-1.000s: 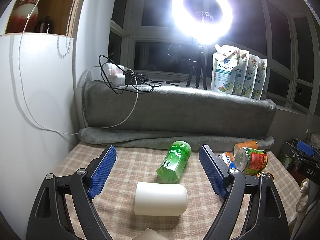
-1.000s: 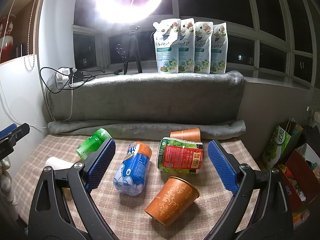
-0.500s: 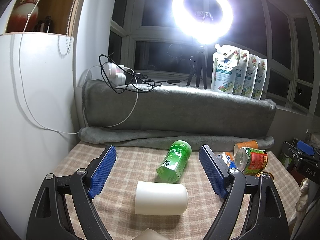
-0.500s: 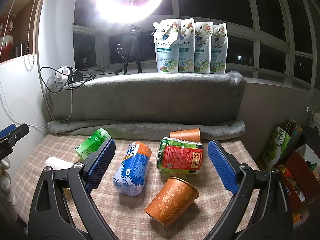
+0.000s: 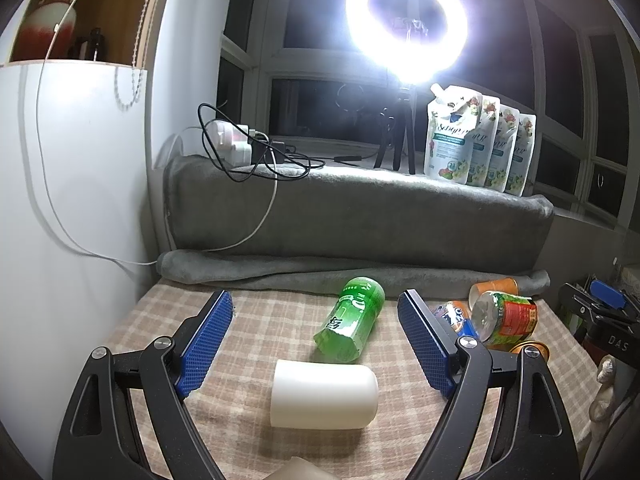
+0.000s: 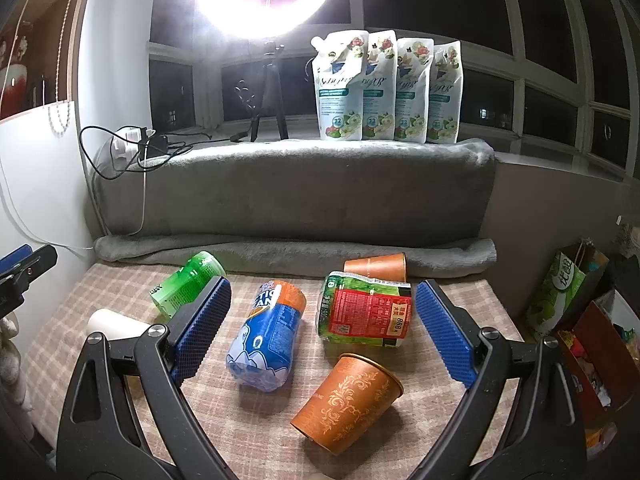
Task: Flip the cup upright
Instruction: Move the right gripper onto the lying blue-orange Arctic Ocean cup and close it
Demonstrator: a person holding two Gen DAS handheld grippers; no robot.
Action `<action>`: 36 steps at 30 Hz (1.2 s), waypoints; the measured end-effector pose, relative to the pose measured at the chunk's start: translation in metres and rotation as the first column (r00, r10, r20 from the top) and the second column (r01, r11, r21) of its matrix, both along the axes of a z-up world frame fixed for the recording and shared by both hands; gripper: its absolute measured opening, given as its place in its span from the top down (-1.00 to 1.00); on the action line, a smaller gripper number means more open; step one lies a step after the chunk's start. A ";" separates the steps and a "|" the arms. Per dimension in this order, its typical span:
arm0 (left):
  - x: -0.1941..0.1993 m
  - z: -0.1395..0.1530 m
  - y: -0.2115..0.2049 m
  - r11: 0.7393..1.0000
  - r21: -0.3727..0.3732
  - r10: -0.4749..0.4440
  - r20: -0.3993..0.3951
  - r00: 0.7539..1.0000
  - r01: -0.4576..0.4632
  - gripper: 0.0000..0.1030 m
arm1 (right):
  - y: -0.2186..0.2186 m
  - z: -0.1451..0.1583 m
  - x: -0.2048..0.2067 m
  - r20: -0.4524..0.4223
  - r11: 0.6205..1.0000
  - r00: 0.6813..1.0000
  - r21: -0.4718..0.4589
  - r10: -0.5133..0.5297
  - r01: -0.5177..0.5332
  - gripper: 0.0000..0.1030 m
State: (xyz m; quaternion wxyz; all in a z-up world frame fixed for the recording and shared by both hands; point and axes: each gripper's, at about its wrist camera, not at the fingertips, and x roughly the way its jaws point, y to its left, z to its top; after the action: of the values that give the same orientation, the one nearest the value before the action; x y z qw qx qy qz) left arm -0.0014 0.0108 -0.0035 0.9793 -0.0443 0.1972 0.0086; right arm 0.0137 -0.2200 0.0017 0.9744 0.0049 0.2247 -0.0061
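Several cups lie on their sides on a checked cloth. A white cup lies between and just ahead of my open, empty left gripper; a green cup lies behind it. In the right wrist view an orange patterned cup lies low between the fingers of my open, empty right gripper. A blue cup, a red-and-green cup and a plain orange cup lie further back. The green cup and the white cup show at the left.
A grey blanket roll and a padded ledge close the back. A ring light, refill pouches and a charger with cables stand on the ledge. A white wall is at the left; bags stand at the right.
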 end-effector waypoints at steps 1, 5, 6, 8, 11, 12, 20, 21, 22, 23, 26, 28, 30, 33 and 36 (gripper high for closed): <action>0.000 0.000 0.001 1.000 -0.001 0.001 -0.001 1.000 -0.001 -0.65 | 0.001 -0.001 0.002 -0.003 1.000 1.000 -0.001 0.002 -0.002 -0.86; 0.001 -0.001 0.003 1.000 -0.005 0.004 -0.007 1.000 -0.004 -0.65 | 0.003 -0.003 0.007 -0.015 1.000 1.000 -0.007 0.009 -0.009 -0.86; 0.001 -0.002 0.004 1.000 -0.007 0.005 -0.009 1.000 -0.005 -0.65 | 0.003 -0.004 0.008 -0.018 1.000 1.000 -0.008 0.011 -0.011 -0.86; 0.001 -0.003 0.006 1.000 -0.010 0.006 -0.014 1.000 -0.006 -0.65 | 0.005 -0.005 0.012 -0.029 1.000 0.999 -0.009 0.020 -0.020 -0.86; 0.002 -0.004 0.009 1.000 -0.018 0.005 -0.025 1.000 -0.005 -0.65 | 0.007 -0.011 0.024 -0.074 0.998 0.996 0.006 0.058 -0.058 -0.86; 0.002 -0.004 0.010 1.000 -0.019 0.005 -0.026 1.000 -0.005 -0.65 | 0.007 -0.013 0.029 -0.095 0.997 0.993 0.015 0.073 -0.072 -0.86; -0.002 -0.007 0.021 0.999 -0.033 0.019 -0.039 0.999 -0.020 -0.65 | 0.014 -0.041 0.084 -0.320 0.968 0.917 0.163 0.237 -0.193 -0.85; -0.002 -0.007 0.023 0.999 -0.034 0.020 -0.040 0.999 -0.021 -0.65 | 0.016 -0.044 0.091 -0.346 0.965 0.905 0.175 0.247 -0.197 -0.85; -0.002 -0.007 0.024 0.999 -0.034 0.022 -0.041 0.999 -0.023 -0.65 | 0.017 -0.046 0.097 -0.364 0.962 0.896 0.187 0.256 -0.199 -0.80; -0.003 -0.008 0.025 0.999 -0.033 0.023 -0.042 0.999 -0.025 -0.65 | 0.019 -0.049 0.104 -0.388 0.958 0.882 0.204 0.267 -0.201 -0.74; -0.004 -0.008 0.027 0.999 -0.036 0.026 -0.042 0.999 -0.028 -0.65 | 0.021 -0.057 0.120 -0.447 0.946 0.843 0.254 0.298 -0.199 -0.66; -0.005 -0.008 0.028 0.999 -0.038 0.025 -0.042 0.999 -0.027 -0.65 | 0.023 -0.062 0.130 -0.490 0.946 0.819 0.264 0.299 -0.188 -0.62; -0.005 -0.008 0.028 0.999 -0.038 0.025 -0.042 0.999 -0.026 -0.65 | 0.028 -0.069 0.137 -0.527 0.953 0.801 0.245 0.285 -0.178 -0.61; -0.006 -0.009 0.028 0.999 -0.041 0.022 -0.043 0.999 -0.024 -0.65 | 0.032 -0.079 0.148 -0.581 0.963 0.771 0.216 0.262 -0.164 -0.59; -0.005 -0.008 0.028 0.999 -0.044 0.019 -0.044 0.999 -0.021 -0.65 | 0.035 -0.088 0.153 -0.617 0.969 0.749 0.194 0.242 -0.153 -0.54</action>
State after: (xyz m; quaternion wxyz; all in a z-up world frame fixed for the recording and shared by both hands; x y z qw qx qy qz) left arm -0.0069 0.0389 -0.0118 0.9734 -0.0677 0.2183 0.0149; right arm 0.1664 -0.1848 -0.0865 0.8333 0.0426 0.5400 0.1105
